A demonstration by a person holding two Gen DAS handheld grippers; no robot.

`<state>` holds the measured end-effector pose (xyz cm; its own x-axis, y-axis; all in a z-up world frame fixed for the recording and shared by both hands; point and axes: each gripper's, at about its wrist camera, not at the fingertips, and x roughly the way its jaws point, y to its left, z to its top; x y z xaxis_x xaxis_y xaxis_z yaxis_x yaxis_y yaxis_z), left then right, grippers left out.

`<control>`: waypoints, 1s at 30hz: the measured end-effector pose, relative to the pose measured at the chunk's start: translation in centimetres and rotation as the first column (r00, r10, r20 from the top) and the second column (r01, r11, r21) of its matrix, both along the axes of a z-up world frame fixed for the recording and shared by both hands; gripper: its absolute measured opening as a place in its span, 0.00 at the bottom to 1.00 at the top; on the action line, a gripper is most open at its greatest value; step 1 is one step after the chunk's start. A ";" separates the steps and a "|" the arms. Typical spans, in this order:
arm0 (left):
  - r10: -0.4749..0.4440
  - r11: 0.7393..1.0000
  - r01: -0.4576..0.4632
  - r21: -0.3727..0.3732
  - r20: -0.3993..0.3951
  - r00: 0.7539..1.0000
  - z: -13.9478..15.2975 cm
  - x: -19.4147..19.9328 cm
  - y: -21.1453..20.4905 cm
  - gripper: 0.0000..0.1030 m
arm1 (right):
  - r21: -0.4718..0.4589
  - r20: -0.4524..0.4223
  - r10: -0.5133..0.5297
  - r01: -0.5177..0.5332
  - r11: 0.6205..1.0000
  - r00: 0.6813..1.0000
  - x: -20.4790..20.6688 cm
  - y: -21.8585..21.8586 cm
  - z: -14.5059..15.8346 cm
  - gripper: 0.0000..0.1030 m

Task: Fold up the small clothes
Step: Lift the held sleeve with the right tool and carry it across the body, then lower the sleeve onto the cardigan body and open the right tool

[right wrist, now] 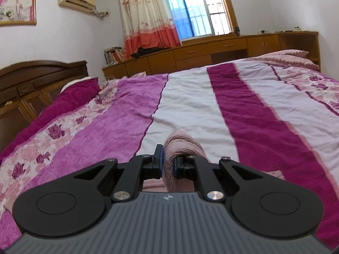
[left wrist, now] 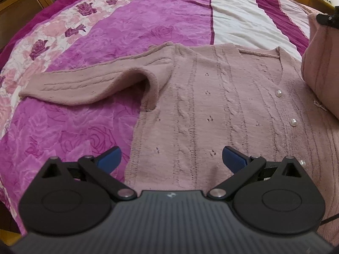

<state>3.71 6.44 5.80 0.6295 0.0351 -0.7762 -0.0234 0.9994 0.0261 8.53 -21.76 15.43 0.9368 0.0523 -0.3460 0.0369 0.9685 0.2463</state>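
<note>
A dusty pink knit cardigan with pearl buttons lies flat on the bed, front up. Its left sleeve stretches out to the left. My left gripper is open and empty, hovering over the cardigan's lower hem. The cardigan's right side is lifted at the right edge, held by my right gripper. In the right wrist view my right gripper is shut on a bunched fold of the pink knit, raised above the bed.
The bed has a magenta, pink floral and white striped bedspread. A wooden headboard stands at the left. Low wooden cabinets run under the window. A pink folded blanket lies at the far right of the bed.
</note>
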 end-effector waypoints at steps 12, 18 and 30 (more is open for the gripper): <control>0.005 1.000 -0.005 -0.001 -0.019 1.000 -1.2 0.4 0.8 1.00 | -0.023 -0.134 0.101 -0.105 0.994 0.986 3.2 5.6 -6.5 0.09; 0.003 1.000 -0.004 -0.007 -0.036 0.999 -2.0 0.5 1.1 1.00 | -0.036 -0.203 0.158 -0.168 0.985 0.967 4.3 8.6 -9.6 0.10; 0.020 0.999 -0.021 -0.027 -0.034 0.999 -2.0 1.1 1.8 1.00 | 0.037 -0.254 0.268 -0.267 0.963 0.929 3.7 9.5 -12.0 0.56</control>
